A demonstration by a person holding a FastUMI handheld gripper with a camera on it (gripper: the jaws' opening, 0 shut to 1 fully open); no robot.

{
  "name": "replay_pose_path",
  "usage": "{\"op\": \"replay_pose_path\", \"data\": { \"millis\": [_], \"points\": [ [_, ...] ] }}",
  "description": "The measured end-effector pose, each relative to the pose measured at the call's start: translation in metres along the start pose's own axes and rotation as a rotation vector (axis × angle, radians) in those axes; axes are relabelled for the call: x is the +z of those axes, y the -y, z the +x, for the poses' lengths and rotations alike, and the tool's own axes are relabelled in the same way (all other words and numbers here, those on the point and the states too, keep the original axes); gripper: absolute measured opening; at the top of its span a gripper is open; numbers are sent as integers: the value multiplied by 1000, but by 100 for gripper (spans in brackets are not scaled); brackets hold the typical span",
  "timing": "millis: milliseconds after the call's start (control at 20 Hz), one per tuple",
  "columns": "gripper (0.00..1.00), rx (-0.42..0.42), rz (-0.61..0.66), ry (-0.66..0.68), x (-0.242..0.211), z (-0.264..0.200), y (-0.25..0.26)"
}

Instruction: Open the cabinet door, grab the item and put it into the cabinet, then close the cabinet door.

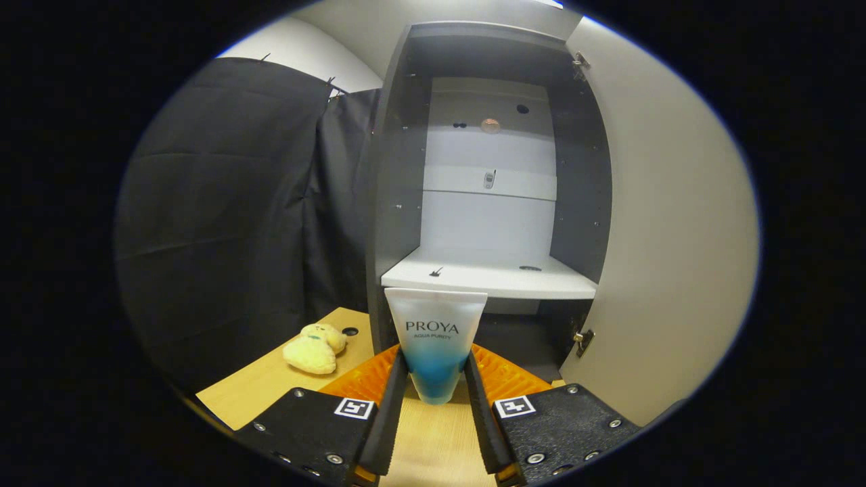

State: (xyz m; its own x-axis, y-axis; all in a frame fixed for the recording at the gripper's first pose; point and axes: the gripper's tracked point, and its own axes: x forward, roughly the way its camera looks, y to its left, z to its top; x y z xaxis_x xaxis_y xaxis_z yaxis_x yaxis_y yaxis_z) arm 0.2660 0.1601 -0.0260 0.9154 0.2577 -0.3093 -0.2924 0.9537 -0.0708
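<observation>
A white and blue cosmetic tube (pixel 436 338) stands upright between my fingers, flat crimped end up. My gripper (pixel 435 377) is shut on its lower blue part, both fingers pressing its sides. Straight ahead is the grey cabinet (pixel 396 203) with its door (pixel 670 257) swung open to the right. The cabinet's white shelf (pixel 490 277) lies just beyond and above the top of the tube, bare apart from small marks. The tube hangs over the wooden table (pixel 433 446), in front of the cabinet's lower opening.
A yellow plush toy (pixel 312 350) lies on the wooden table to the left of the cabinet, near a small hole in the tabletop. Black cloth hangs behind it on the left. The door's hinges sit along the cabinet's right side.
</observation>
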Motion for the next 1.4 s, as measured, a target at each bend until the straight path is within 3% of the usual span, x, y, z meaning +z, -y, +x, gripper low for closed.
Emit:
{"op": "replay_pose_path", "data": {
  "millis": [600, 900, 1400],
  "points": [
    [51, -7, 5, 81, 49, 38, 18],
    [51, 8, 0, 55, 55, 53, 23],
    [50, 7, -6, -98, 33, 62, 28]
  ]
}}
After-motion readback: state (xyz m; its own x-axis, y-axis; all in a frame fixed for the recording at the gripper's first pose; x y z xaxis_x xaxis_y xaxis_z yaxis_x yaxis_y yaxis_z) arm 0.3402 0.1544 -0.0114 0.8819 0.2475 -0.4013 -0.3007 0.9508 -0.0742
